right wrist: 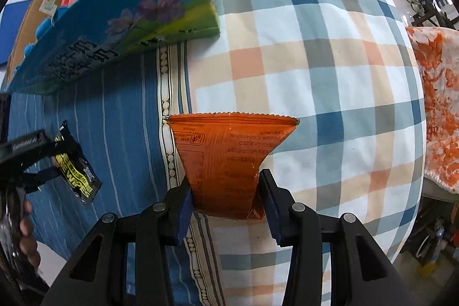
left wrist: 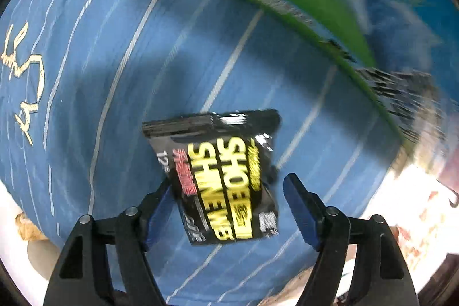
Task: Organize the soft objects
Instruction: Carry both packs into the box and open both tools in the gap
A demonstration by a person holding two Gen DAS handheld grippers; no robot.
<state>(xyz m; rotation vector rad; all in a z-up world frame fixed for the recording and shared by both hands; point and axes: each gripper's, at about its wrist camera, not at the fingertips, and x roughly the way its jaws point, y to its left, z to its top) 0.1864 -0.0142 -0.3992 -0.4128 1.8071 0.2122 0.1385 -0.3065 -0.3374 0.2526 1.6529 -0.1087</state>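
Now left gripper (left wrist: 229, 200) spread wide around black wipes packet (left wrist: 221, 177), right gripper (right wrist: 226, 200) pinching orange pouch (right wrist: 229, 159)

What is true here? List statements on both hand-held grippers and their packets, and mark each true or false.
1. The right hand-held gripper pinches an orange packet between both fingers. True.
2. The packet at the left hand-held gripper is white. False: the black packet has yellow lettering.
3. A blue striped cloth lies behind the black packet. True.
4. The left hand-held gripper is clamped shut on the black packet. False: its jaws stand wide, with a clear gap between the packet and one finger.
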